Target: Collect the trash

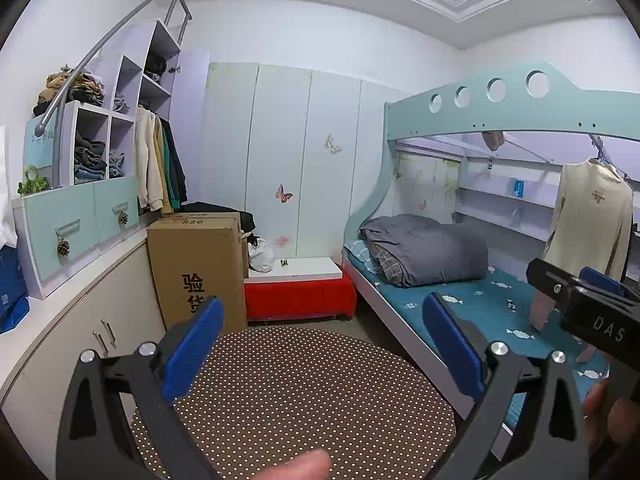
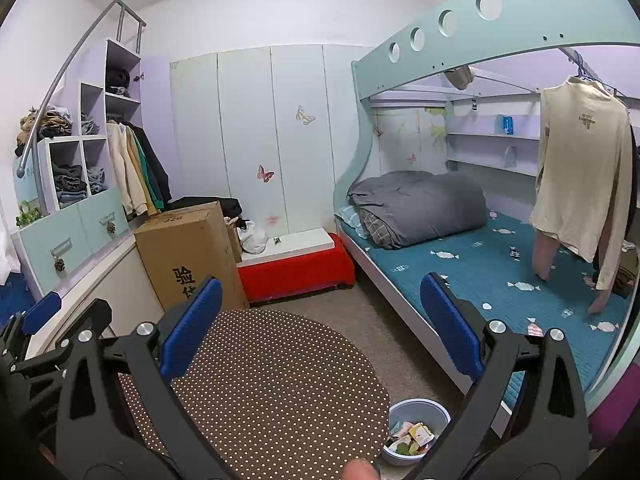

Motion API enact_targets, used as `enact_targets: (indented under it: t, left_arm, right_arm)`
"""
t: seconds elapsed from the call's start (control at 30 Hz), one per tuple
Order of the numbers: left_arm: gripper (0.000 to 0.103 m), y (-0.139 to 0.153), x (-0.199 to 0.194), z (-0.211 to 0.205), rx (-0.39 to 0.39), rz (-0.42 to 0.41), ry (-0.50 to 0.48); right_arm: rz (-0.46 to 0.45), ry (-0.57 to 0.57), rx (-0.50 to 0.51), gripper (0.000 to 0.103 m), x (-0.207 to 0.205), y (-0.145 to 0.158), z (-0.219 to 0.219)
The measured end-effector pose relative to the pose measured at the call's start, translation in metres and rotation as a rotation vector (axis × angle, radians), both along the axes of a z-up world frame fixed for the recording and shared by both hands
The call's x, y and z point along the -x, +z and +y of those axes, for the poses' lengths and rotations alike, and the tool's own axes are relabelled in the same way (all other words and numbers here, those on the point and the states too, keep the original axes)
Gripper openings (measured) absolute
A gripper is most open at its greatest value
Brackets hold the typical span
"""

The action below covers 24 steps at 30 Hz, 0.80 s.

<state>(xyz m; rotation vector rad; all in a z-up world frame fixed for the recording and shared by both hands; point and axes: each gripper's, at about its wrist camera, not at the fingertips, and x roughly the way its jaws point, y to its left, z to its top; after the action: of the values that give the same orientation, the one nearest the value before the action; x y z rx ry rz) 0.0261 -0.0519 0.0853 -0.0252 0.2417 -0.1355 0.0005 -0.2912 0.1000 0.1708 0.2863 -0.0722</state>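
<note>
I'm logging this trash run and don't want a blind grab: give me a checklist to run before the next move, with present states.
1. Left claw open and holding nothing: ok.
2. Right claw open and holding nothing: ok.
3. Bin located, on the floor between the round table and the bed: ok.
4. Bin has room: cannot tell; wrappers already lie inside.
5. Loose trash spotted to pick up: not ok; none shows on the table or floor.
6. Claws apart from each other: ok.
</note>
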Motion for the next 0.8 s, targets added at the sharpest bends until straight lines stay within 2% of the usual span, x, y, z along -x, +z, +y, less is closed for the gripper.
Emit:
enact_targets:
  t: [0.8]
  left_arm:
    - [0.097,-0.001,-0.001,0.0036,0.009,-0.003,-0.002]
  right_arm:
    - [0.007,0.001,-0.007,0.097,-0.0008,0.0044,0.0036]
